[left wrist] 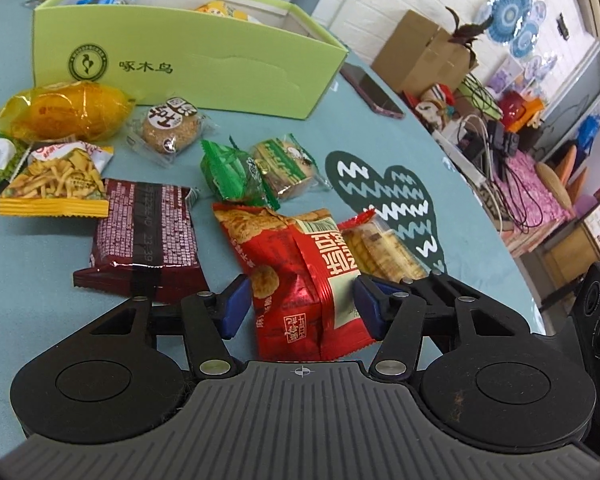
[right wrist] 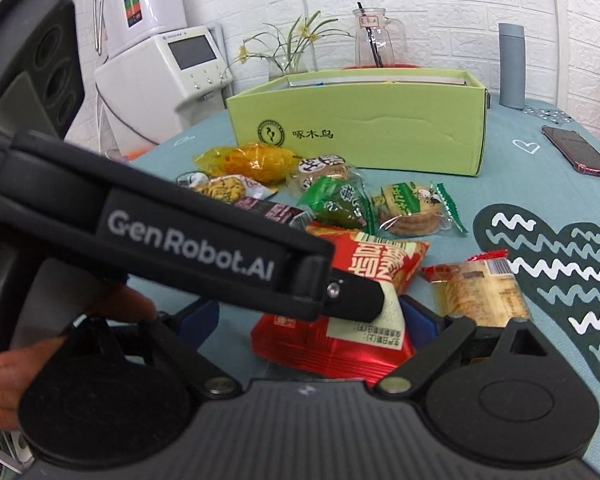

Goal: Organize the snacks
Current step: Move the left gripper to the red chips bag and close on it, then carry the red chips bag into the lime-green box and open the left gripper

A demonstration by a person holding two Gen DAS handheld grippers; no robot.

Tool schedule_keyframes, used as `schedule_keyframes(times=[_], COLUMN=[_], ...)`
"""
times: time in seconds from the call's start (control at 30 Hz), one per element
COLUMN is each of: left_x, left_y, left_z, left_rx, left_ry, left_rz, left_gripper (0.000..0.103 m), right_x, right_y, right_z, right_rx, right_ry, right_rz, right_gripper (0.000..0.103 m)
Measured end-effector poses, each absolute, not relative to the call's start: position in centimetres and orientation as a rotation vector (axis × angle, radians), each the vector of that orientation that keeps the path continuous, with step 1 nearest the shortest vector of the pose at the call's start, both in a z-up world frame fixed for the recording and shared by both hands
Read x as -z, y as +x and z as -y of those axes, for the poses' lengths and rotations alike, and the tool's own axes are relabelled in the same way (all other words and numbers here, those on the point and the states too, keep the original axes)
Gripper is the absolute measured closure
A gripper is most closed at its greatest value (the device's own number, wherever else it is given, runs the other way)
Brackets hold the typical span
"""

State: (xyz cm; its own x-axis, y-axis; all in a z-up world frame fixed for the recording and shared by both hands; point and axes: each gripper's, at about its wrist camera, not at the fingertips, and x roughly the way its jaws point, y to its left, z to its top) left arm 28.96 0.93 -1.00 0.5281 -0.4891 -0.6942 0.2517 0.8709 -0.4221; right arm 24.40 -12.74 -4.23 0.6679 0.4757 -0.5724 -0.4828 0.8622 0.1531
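Observation:
A red snack packet [left wrist: 300, 280] lies on the blue tablecloth among several loose snacks. My left gripper [left wrist: 302, 306] is open, its blue pads on either side of the packet, not clamping it. In the right wrist view the same red packet [right wrist: 340, 340] lies between the blue pads of my right gripper [right wrist: 312, 320], which is open; the left gripper's black body [right wrist: 160, 240] crosses in front and hides part of it. A green box [left wrist: 188, 56] with a few snacks inside stands at the back, also seen in the right wrist view [right wrist: 356, 136].
Around the packet lie a dark red bar [left wrist: 144, 236], a cracker pack [left wrist: 380, 248], green sweets [left wrist: 232, 176], an orange pack [left wrist: 68, 112] and a yellow chips bag [left wrist: 56, 184]. A phone [left wrist: 372, 90] lies right of the box. A grey bottle [right wrist: 512, 68] and glass jug [right wrist: 374, 46] stand behind.

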Motion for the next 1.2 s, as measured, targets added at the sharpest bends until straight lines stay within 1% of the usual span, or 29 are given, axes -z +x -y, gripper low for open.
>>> schedule_keyframes(times=[0.07, 0.1, 0.17, 0.57, 0.67, 0.73, 0.83, 0.9, 0.93, 0.97, 1.0, 1.03, 1.07, 1.2], left_x=[0.9, 0.9, 0.7, 1.3, 1.3, 1.3, 1.3, 1.4, 1.4, 1.4, 1.5, 1.3, 0.9, -2.2], left_y=[29.0, 29.0, 28.9, 29.1, 28.9, 28.7, 28.6, 28.8, 28.8, 28.8, 28.7, 28.5, 28.3, 27.3], left_z=[-1.0, -1.1, -1.2, -1.2, -1.1, -0.8, -0.5, -0.5, -0.5, -0.5, -0.6, -0.9, -1.1, -2.3], left_rx=[0.454, 0.454, 0.452, 0.463, 0.482, 0.482, 0.483, 0.489, 0.487, 0.512, 0.530, 0.532, 0.523, 0.534], left_ry=[-0.287, -0.287, -0.282, -0.272, -0.267, -0.246, -0.212, -0.219, -0.217, -0.211, -0.218, -0.237, -0.237, -0.252], left_rz=[-0.912, -0.906, -0.893, -0.880, -0.881, -0.873, -0.863, -0.861, -0.858, -0.862, -0.874, -0.884, -0.887, -0.812], left_gripper=[0.062, 0.057, 0.052, 0.046, 0.033, 0.032, 0.037, 0.043, 0.048, 0.066, 0.075, 0.078, 0.079, 0.079], right_x=[4.1, 4.1, 4.2, 4.4, 4.4, 4.1, 3.7, 4.0, 4.1, 4.0, 3.7, 3.4, 3.0, -0.1], right_y=[24.7, 24.7, 25.0, 25.5, 25.3, 25.2, 25.4, 25.4, 25.3, 25.0, 24.7, 24.4, 24.1, 23.4], right_z=[12.8, 12.9, 12.9, 12.3, 12.1, 12.1, 12.8, 13.2, 13.1, 12.9, 12.5, 12.2, 12.0, 11.6], right_rx=[-0.539, -0.535, -0.531, -0.537, -0.559, -0.562, -0.520, -0.510, -0.507, -0.508, -0.509, -0.513, -0.527, -0.542], right_ry=[-0.018, -0.017, -0.011, -0.068, -0.121, -0.165, -0.118, -0.090, -0.086, -0.103, -0.122, -0.129, -0.125, -0.142], right_rz=[-0.644, -0.644, -0.649, -0.647, -0.651, -0.673, -0.684, -0.667, -0.659, -0.653, -0.649, -0.655, -0.647, -0.554], right_gripper=[0.010, 0.010, 0.010, 0.009, 0.009, 0.009, 0.009, 0.009, 0.010, 0.025, 0.024, 0.025, 0.025, 0.025])
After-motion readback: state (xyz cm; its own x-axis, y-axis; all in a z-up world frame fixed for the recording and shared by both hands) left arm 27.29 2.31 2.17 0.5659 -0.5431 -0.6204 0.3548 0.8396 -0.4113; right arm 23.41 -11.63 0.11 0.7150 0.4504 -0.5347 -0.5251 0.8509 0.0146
